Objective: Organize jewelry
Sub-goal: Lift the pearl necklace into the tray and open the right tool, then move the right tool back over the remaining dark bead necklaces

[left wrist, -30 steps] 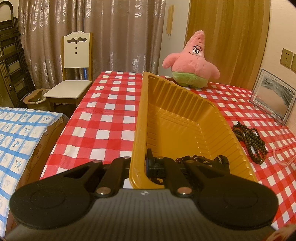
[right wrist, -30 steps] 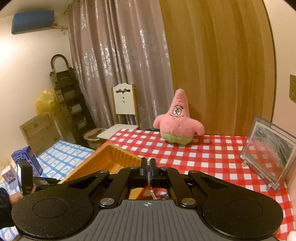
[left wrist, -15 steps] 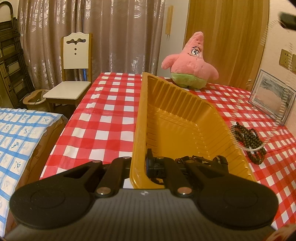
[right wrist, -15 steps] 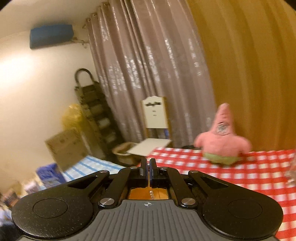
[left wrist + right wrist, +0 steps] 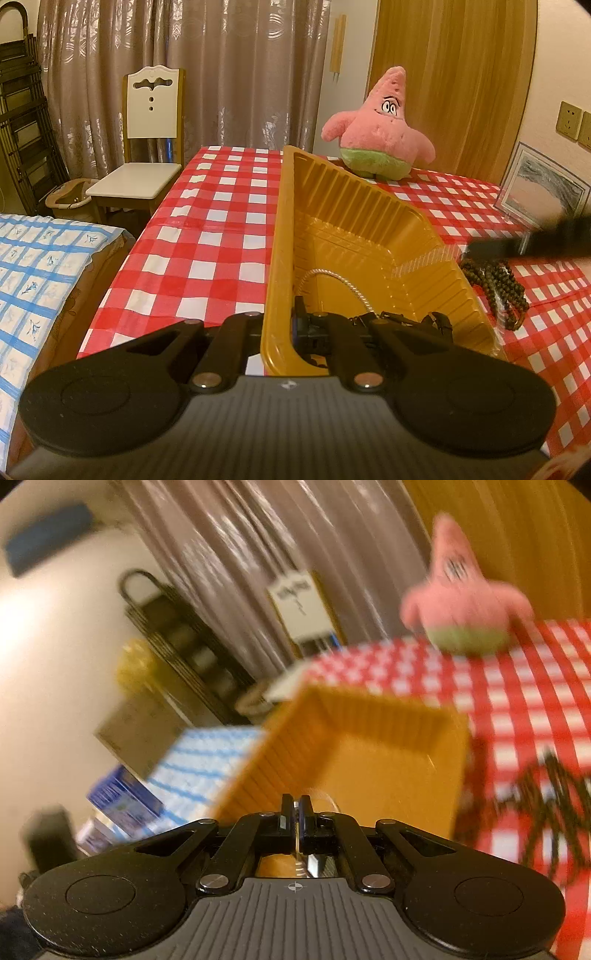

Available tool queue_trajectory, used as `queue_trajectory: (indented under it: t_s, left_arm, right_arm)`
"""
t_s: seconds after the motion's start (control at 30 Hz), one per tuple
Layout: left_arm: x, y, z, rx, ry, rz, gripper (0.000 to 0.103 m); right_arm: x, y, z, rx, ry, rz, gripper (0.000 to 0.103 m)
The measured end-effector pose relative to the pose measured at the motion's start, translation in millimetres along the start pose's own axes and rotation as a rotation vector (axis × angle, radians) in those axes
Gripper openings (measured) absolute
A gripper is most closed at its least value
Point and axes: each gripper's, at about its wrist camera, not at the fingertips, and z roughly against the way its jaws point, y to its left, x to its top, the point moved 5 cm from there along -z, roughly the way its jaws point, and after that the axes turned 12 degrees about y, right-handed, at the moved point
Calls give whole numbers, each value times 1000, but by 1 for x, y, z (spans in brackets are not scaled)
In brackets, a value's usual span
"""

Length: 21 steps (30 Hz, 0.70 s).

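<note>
A yellow ribbed tray point(image 5: 369, 221) lies on the red checked tablecloth. My left gripper point(image 5: 286, 328) is shut on the tray's near wall, one finger inside and one outside. A pale bead necklace point(image 5: 332, 277) loops on the tray floor. In the blurred right wrist view my right gripper point(image 5: 296, 805) hovers over the tray point(image 5: 369, 746), shut on a pale strand of that necklace point(image 5: 297, 864). From the left wrist it shows as a dark blur point(image 5: 517, 245) at the right. A dark bead necklace point(image 5: 495, 284) lies on the cloth right of the tray.
A pink star plush point(image 5: 380, 136) stands at the table's far end and a framed picture point(image 5: 543, 184) leans at the right. A white chair point(image 5: 144, 147) and a blue checked bed cover point(image 5: 37, 280) are left of the table.
My right gripper has swung down and rolled, coming over the tray from the right. The pale necklace now shows on the tray floor. The left gripper has kept still.
</note>
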Motion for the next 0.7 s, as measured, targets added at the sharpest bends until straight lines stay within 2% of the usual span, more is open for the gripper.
queue_trajectory:
  t_s: [0.2,0.4,0.43,0.47,0.53,0.7]
  left_arm:
    - [0,1,0,-1,2,2,4]
    - [0,1,-1,-2,3,2,4]
    - [0,2,-1,-2,3,3,4]
    - [0,2,-1,-2,3,3,4]
    - [-1,2,-1,-4,3,5,4]
    - [-2,1,-1,-5,4,3,5]
  right_arm:
    - [-18,-32,-29,-52,82,-70,2]
    - [-15,-29,-27,-65,62,-54,5]
    - [-12,-30,-24,-68,54,-44,15]
    - [-11,-27,-23,-70,47,-37,38]
    - [-10,-29,-16,-93,28,-38,62]
    - [-22,-34,3,-131,27,-34,63]
